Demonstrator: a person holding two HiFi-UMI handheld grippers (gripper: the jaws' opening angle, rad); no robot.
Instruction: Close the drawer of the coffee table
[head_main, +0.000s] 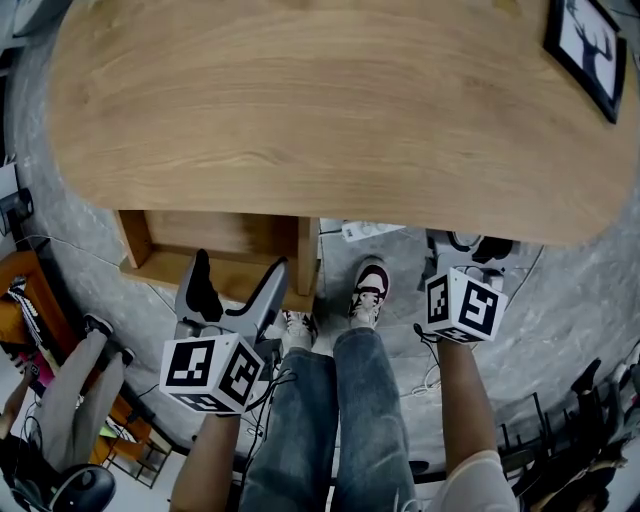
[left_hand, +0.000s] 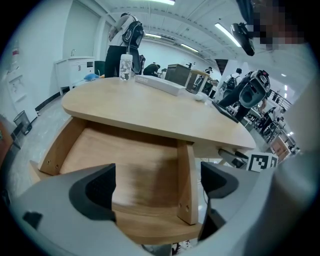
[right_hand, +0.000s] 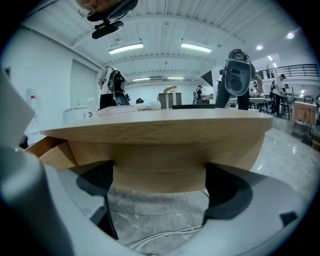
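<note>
- The drawer (head_main: 215, 250) sticks out from under the tabletop (head_main: 340, 110) toward the person, so there's wood right ahead of the left gripper (head_main: 232, 292).
- That gripper's jaws are wide apart, and the drawer's right side wall (left_hand: 187, 185) rises between them, closer to the right-hand pad.
- The right gripper (right_hand: 157, 187), jaws apart too, faces the tabletop's edge. There's open floor (right_hand: 150, 210) underneath, with a white cable (right_hand: 164, 235) lying across it.
- The person's shoes (head_main: 368, 290) are just beside the drawer's near corner, so it's tight there.

The light wooden drawer (head_main: 215, 238) stands pulled out from under the oval tabletop (head_main: 340, 110) of the coffee table, its flat bottom showing.
</note>
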